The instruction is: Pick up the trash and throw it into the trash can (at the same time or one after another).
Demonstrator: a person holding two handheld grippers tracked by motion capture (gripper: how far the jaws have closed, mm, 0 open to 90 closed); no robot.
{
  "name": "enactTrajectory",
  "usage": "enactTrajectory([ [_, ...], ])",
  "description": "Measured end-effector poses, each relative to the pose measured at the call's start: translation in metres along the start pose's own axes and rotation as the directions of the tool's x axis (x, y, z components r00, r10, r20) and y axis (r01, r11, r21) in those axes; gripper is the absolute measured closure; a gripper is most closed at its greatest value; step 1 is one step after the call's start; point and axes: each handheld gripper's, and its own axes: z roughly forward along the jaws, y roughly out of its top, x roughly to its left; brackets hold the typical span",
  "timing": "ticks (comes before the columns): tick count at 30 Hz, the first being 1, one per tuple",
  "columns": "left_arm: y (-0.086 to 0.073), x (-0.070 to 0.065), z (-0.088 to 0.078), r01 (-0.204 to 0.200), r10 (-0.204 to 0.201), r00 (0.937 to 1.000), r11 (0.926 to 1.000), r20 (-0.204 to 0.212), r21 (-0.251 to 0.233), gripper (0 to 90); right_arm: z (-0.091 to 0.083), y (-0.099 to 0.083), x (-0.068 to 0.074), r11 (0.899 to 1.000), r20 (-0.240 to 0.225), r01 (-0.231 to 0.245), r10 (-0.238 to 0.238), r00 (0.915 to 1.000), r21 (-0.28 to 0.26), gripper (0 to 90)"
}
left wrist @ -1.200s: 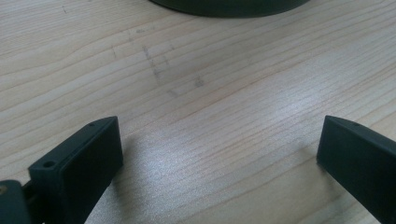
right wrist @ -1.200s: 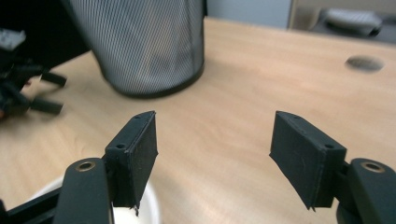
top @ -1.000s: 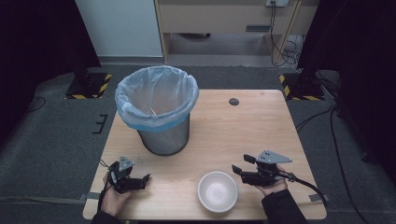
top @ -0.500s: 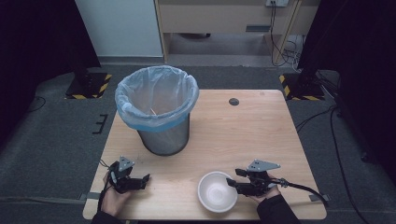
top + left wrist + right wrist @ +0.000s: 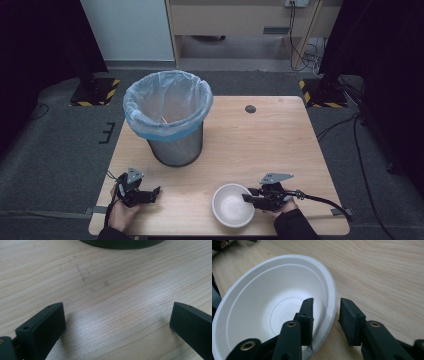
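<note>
A white paper bowl (image 5: pixel 231 206) (image 5: pixel 267 297) stands near the table's front edge, right of centre. My right gripper (image 5: pixel 247 199) (image 5: pixel 327 302) straddles its right rim, one jaw inside the bowl and the other outside. The jaws have just been closing around the rim, and a thin gap still shows at the outer jaw, so it is open. My left gripper (image 5: pixel 156 192) (image 5: pixel 117 315) rests low at the front left, open wide over bare wood, with nothing between its jaws.
A mesh waste bin (image 5: pixel 167 117) lined with a pale blue bag stands at the table's back left; its base (image 5: pixel 122 243) lies just ahead of the left gripper. The wooden table (image 5: pixel 260 145) has a small black round mark (image 5: pixel 250 109) near its far edge.
My right gripper has sunk and moved left onto the bowl's rim, and its jaws have narrowed around that rim. The left gripper and the bowl have stayed put.
</note>
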Motion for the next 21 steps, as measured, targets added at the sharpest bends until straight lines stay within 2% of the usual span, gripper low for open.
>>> enactTrajectory([
  [4, 0.000, 0.000, 0.000, 0.000, 0.000, 1.0000, 1.0000, 0.000, 0.000, 0.0, 0.000, 0.000, -0.001, 1.000, -0.006, 0.004, -0.004, 1.0000, 0.015, 75.6],
  [10, 0.000, 0.000, 0.000, 0.000, 0.000, 1.0000, 1.0000, 0.000, 0.000, 0.0, -0.005, 0.003, -0.001, 1.000, -0.018, -0.010, 0.010, 0.9998, -0.001, 79.9],
  [21, 0.000, 0.000, 0.000, 0.001, -0.001, 1.0000, 1.0000, 0.000, -0.001, 0.0, -0.020, 0.011, -0.003, 0.994, -0.013, -0.022, 0.021, 0.9997, -0.107, 83.0],
])
